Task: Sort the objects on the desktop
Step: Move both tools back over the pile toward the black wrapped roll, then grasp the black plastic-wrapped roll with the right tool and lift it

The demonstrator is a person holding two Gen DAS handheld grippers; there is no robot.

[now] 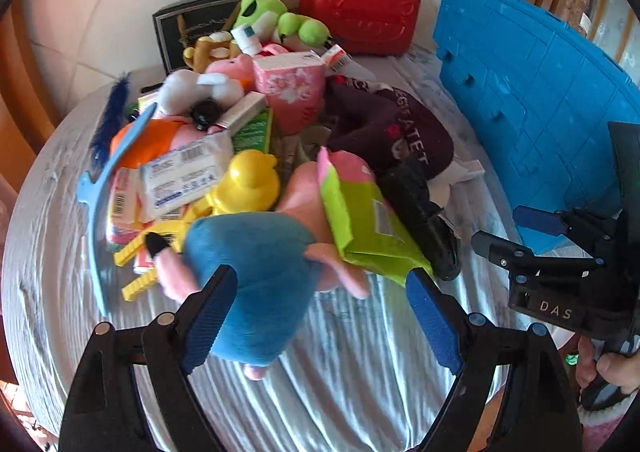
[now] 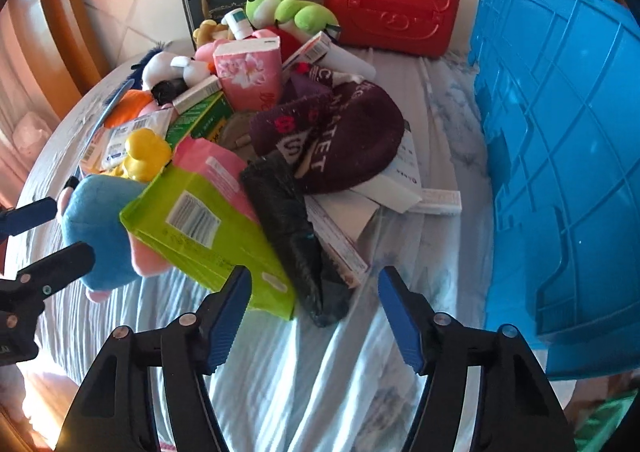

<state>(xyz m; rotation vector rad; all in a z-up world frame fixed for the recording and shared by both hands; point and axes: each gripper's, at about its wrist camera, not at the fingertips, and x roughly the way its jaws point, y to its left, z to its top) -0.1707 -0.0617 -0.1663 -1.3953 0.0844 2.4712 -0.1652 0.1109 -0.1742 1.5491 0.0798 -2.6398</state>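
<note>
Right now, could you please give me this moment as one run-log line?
left claw: open, around blue plush | right claw: open, empty, near green packet | blue crate: right of pile

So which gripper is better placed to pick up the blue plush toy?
Left. The left gripper is open around the blue plush toy; the right gripper faces the green packet.
</note>
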